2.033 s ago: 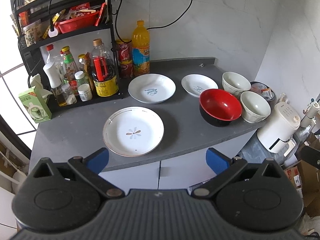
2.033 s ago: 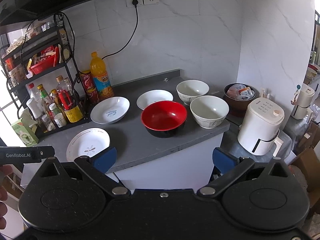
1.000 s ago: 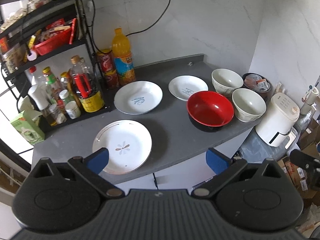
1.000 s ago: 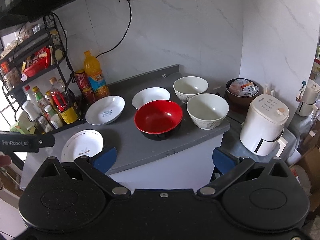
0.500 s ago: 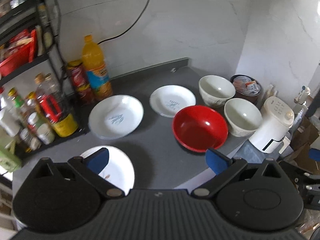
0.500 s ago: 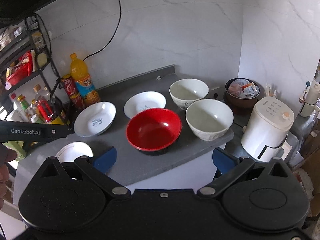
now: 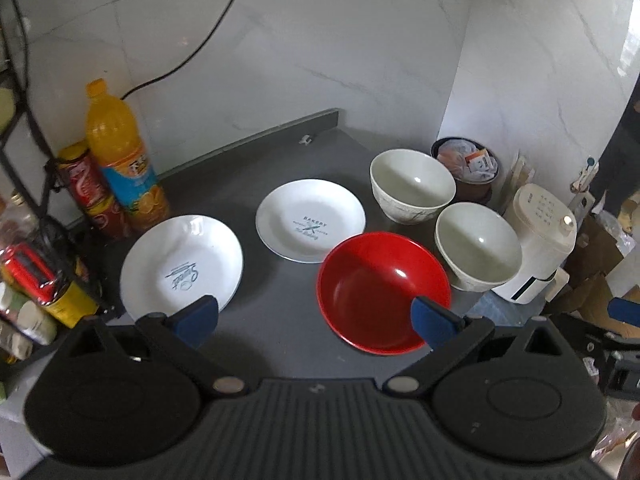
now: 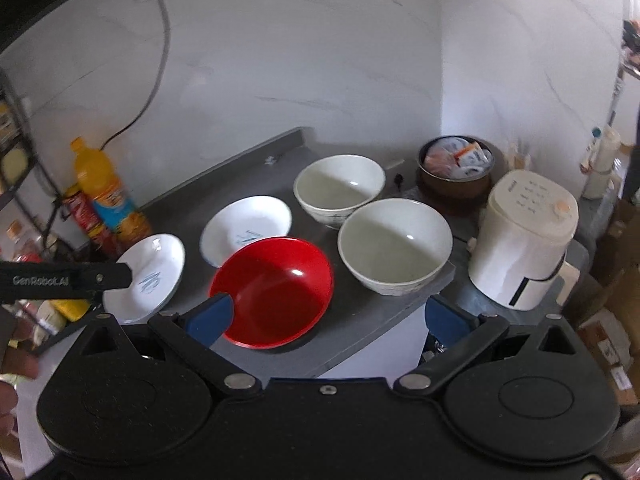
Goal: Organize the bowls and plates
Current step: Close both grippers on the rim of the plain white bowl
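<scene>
Grippers, left (image 7: 314,314) and right (image 8: 328,316): both spread wide, empty; approach red bowl (image 7: 382,290) near worktop's (image 7: 280,320) front edge squarely, pinching rim.

Red bowl (image 7: 382,294); white plates (image 7: 310,221), blue print; grey counter (image 7: 276,312).

The left claw (image 7: 314,314) is showing a matte black body with a ribbed grey panel across its middle, two round black housings at either side, and silver pivot screws where angled black arms are carrying blue fingertips (image 7: 196,316). The right claw (image 8: 326,318) is wearing the same black shell, smooth rather than ribbed, with a small centre screw and blue fingertips (image 8: 210,317). Seen from the right wrist, the left unit is displaying white "GenRobot.AI" lettering.
</scene>
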`<state>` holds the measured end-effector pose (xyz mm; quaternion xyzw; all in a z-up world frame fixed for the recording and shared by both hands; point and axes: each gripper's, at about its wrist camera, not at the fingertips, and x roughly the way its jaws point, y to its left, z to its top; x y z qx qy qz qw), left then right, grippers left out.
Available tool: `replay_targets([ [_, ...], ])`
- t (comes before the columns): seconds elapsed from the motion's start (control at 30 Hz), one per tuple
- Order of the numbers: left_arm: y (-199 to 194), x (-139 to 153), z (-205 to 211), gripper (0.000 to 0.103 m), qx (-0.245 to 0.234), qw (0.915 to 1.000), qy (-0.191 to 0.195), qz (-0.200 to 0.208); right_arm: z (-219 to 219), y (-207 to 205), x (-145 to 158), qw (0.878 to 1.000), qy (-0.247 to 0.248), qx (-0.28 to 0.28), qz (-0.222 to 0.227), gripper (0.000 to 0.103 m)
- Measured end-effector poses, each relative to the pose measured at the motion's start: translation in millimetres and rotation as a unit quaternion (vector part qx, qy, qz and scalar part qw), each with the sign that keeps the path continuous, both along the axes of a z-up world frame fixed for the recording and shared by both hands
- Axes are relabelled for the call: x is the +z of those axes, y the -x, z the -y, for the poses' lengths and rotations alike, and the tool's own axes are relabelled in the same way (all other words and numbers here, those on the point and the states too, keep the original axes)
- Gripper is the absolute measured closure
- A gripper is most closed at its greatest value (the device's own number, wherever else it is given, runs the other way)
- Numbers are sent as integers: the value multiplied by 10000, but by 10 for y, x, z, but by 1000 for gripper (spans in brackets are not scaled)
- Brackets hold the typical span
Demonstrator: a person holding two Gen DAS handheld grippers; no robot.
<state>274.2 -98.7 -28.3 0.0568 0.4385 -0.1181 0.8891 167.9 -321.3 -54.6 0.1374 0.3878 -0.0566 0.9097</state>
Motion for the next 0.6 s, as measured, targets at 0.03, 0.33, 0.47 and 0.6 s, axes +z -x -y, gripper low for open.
replay_targets([
  [0.03,-37,-20,16,1,-25,10000,-10,-30,26,-23,-24,10000,-64,-34,-20,0],
  [0.33,-366,-265,196,3,-41,9994,-54,-332,257,-204,-254,9991,-39,-371,-204,6],
  [0.47,-461,-334,320,3,-114,9994,-128,-309,392,-300,-353,9987,-27,-445,-240,9],
  [0.6,-573,-410,488,4,-123,9993,-154,-310,573,-409,-488,9982,-133,-495,-326,14],
])
